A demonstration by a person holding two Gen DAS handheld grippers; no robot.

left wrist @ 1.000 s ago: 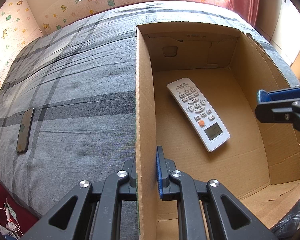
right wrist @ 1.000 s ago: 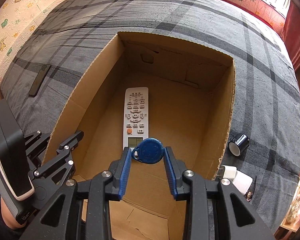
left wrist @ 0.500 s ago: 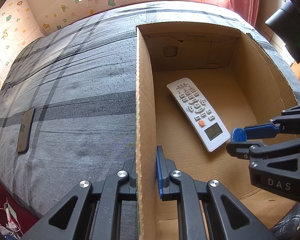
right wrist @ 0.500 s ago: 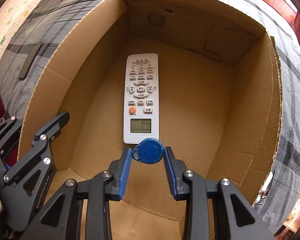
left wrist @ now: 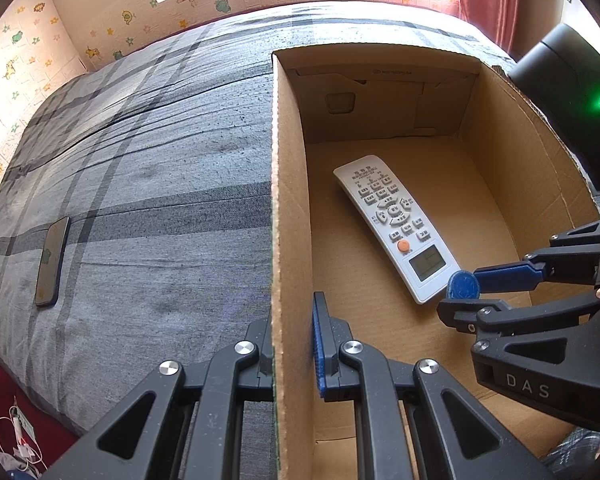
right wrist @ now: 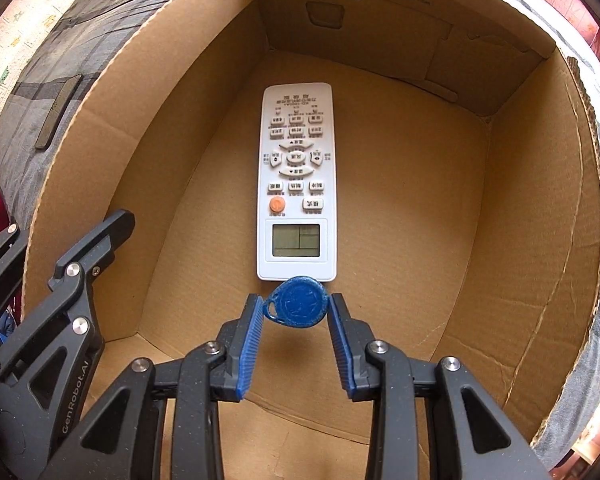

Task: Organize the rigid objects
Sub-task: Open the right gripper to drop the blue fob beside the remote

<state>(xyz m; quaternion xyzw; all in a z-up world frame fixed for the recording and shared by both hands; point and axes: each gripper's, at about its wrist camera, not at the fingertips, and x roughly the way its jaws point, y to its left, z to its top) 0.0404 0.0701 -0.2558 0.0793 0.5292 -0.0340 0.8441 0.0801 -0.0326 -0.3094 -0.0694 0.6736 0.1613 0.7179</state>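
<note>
An open cardboard box [left wrist: 288, 200] [right wrist: 500, 200] stands on a grey plaid bed. A white remote [left wrist: 396, 224] [right wrist: 296, 176] lies face up on its floor. My right gripper [right wrist: 296, 312] is shut on a round blue key fob [right wrist: 298, 308] and holds it low inside the box, just at the remote's near end; both show in the left wrist view [left wrist: 462, 286]. My left gripper [left wrist: 292, 320] is shut on the box's left wall, one finger on each side.
A dark phone [left wrist: 51, 262] [right wrist: 58, 110] lies flat on the bedspread [left wrist: 160, 184] left of the box. The box floor to the right of the remote is bare cardboard. A wallpapered wall and a red curtain [left wrist: 488, 4] are behind the bed.
My right gripper has gone down into the box with the blue fob, from above the rim to just over the floor by the remote. My left gripper has stayed on the wall.
</note>
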